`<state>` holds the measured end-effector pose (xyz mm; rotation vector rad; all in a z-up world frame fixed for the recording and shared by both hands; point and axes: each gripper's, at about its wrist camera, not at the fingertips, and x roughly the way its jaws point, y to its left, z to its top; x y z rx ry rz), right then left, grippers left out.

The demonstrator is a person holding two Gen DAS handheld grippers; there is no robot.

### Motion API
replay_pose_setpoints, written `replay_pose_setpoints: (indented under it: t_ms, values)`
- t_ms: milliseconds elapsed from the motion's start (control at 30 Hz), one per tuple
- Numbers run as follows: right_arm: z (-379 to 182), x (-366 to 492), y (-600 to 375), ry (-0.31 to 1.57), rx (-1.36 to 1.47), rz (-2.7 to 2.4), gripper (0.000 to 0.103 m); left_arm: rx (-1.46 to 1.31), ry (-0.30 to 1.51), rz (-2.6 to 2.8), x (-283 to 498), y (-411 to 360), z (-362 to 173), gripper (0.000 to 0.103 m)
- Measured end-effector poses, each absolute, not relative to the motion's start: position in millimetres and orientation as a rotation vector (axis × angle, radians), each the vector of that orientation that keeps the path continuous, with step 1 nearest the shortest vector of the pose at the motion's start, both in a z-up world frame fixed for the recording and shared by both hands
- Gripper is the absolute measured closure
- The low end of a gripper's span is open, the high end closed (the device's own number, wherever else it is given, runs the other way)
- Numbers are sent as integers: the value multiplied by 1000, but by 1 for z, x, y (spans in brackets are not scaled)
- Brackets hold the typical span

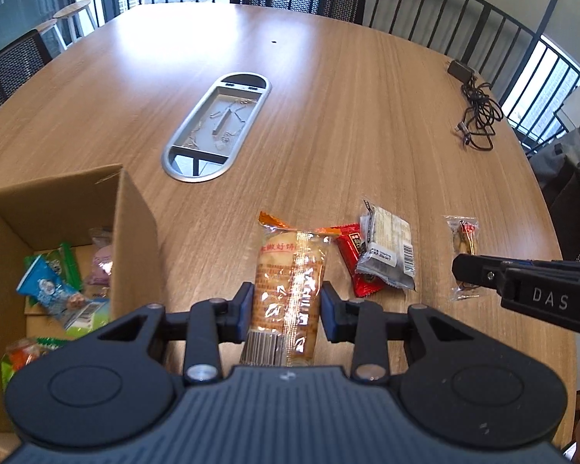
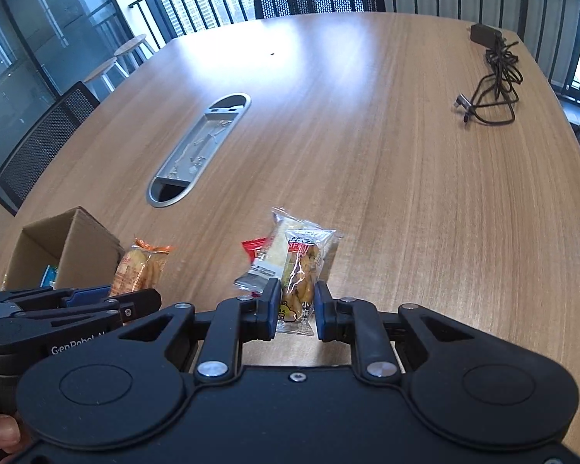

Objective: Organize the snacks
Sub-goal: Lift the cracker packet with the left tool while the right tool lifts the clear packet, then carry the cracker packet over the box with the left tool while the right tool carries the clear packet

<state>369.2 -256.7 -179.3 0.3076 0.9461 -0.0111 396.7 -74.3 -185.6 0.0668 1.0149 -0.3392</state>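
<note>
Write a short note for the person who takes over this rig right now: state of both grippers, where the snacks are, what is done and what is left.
Left gripper: shut on the orange cracker pack.
Right gripper: shut on the small clear snack bag.
Cardboard box stands at the left on the table; several snacks already lie in it.
On the table: the grey-white packet lying over the red packet.
Left to do: likely both held packs into the box, then those two.
</note>
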Motion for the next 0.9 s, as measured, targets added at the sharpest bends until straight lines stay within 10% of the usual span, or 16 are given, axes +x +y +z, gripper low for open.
replay_pose_setpoints:
  t_ms: [900]
  values:
    - [-137,349,-180,861,225,157,85,-67,910,-169,354,21,-147,68]
